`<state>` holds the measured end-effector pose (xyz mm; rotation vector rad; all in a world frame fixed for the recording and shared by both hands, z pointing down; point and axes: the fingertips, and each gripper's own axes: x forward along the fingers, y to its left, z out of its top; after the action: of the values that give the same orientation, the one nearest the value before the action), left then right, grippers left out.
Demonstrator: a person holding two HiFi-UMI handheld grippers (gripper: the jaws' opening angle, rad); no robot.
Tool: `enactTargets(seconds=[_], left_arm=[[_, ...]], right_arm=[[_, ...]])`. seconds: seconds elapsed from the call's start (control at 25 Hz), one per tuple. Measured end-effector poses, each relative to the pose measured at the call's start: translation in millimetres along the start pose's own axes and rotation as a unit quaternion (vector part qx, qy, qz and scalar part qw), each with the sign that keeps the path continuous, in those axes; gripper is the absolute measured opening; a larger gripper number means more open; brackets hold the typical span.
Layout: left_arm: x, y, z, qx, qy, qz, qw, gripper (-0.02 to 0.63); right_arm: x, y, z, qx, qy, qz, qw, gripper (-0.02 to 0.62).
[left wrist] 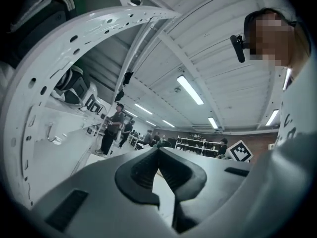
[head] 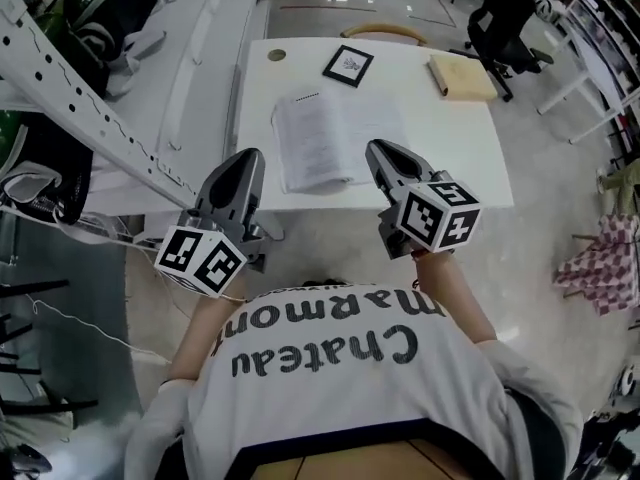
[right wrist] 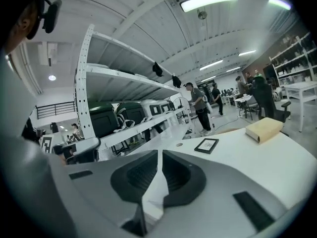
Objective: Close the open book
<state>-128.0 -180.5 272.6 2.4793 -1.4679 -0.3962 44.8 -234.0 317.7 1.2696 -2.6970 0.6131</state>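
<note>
An open book [head: 335, 138] lies flat on the white table [head: 470, 158], pages up, near the front edge. In the head view my left gripper [head: 250, 158] hovers just off the book's left lower corner, over the table's edge, jaws together and empty. My right gripper [head: 377, 149] sits at the book's right lower edge, also shut with nothing held; whether it touches the page I cannot tell. The left gripper view shows its jaws [left wrist: 158, 150] meeting at the tips. The right gripper view shows its jaws [right wrist: 159, 153] closed over the white table.
A black picture frame [head: 348, 65] [right wrist: 206, 145], a tan box [head: 462, 76] [right wrist: 266, 129] and a small round disc [head: 277, 56] lie at the table's far side. A white perforated shelf rack [head: 80, 98] stands at left, an office chair [head: 505, 18] at back right.
</note>
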Motion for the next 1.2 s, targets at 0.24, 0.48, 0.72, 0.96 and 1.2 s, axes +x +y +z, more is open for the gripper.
enactTargets(seconds=[0.24, 0.48, 0.72, 0.96, 1.2], left_arm=[[-18.0, 2.3, -12.7, 0.007, -0.010, 0.079, 0.9968, 0.025], [-54.3, 5.4, -23.6, 0.006, -0.024, 0.161, 0.9867, 0.025], [-85.1, 0.7, -49.5, -0.007, -0.032, 0.217, 0.9757, 0.025], [-111.5, 3.0, -76.4, -0.027, -0.027, 0.260, 0.9649, 0.025], [-126.1, 9.8, -85.3, -0.037, -0.029, 0.288, 0.9565, 0.024]], right_arm=[[22.3, -22.1, -10.7, 0.003, 0.033, 0.050, 0.998, 0.046], [41.1, -29.6, -34.3, -0.008, 0.071, 0.087, 0.994, 0.046], [53.6, -35.4, -73.0, -0.036, 0.125, 0.109, 0.986, 0.046], [65.6, -43.9, -107.3, -0.066, 0.172, 0.102, 0.977, 0.046], [75.2, -40.2, -125.3, -0.100, 0.196, 0.107, 0.970, 0.046]])
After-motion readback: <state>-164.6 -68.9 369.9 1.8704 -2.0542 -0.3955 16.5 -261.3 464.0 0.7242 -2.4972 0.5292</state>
